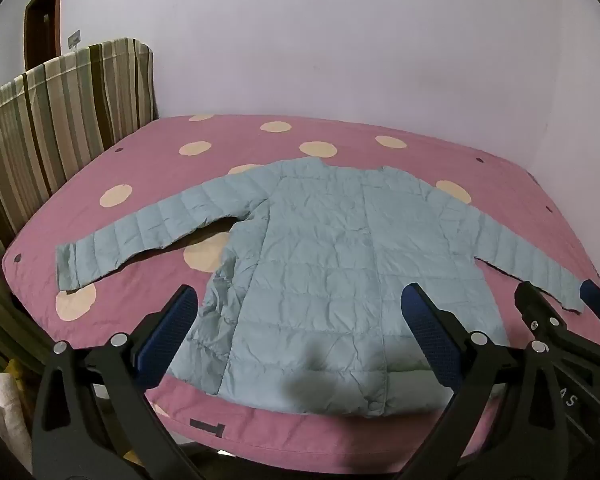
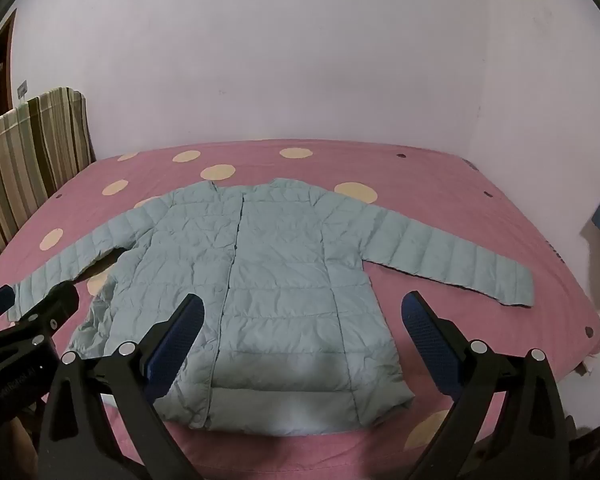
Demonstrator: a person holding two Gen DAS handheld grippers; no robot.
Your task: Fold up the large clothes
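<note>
Pale lilac wall (image 1: 300, 40) behind, pink bed cover (image 1: 148, 168) with cream dots below, striped headboard (image 1: 60, 120) at the far left edge. Spread flat on that cover: pale blue quilted jacket (image 1: 324, 264), front up, closure running down the middle, both sleeves stretched out sideways, hem toward the cameras. Seen from the left wrist, left gripper (image 1: 300, 304) poised above the hem end of the jacket, slightly toward its left half, jaws spread as wide as they go, nothing between the blue pads, no contact with the fabric visible. Right gripper (image 1: 560, 300) at that view's right edge, just over the cuff of the right-hand sleeve. Seen from the right wrist, right gripper (image 2: 304, 312) likewise above the lower body of the jacket (image 2: 268, 264), right of the closure, jaws fully spread, empty, clear of the cloth. Left gripper (image 2: 28, 304) at the left edge there, near the other sleeve's cuff
</note>
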